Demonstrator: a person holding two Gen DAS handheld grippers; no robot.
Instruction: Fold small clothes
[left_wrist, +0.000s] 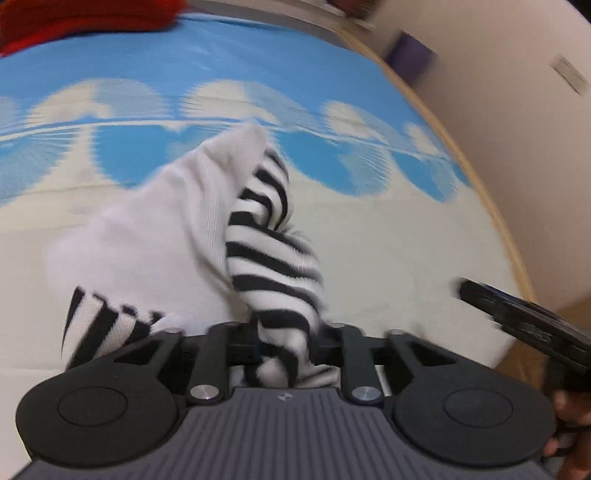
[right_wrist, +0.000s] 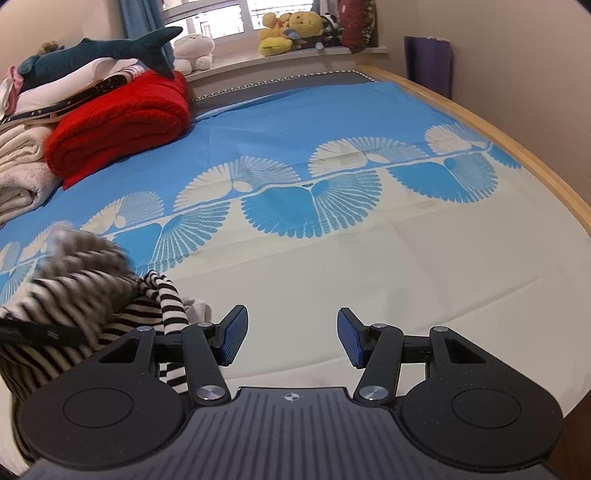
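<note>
While the striped garment (left_wrist: 269, 266) was lifted off the bed (right_wrist: 369, 295) for folding, it was pinched in the left gripper (left_wrist: 282, 347). The right gripper (right_wrist: 291, 339) was held wide apart and empty near the bed's right edge, seemingly ready to take a free corner.

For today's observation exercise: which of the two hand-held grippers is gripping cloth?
The left hand-held gripper, shut on the striped garment; the right hand-held gripper is open and empty.

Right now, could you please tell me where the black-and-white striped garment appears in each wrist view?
Left wrist: the black-and-white striped garment fills the centre, clamped in the left gripper.
Right wrist: it lies bunched at lower left.
Shared landmark: the blue-and-cream fan-patterned bedsheet.
</note>
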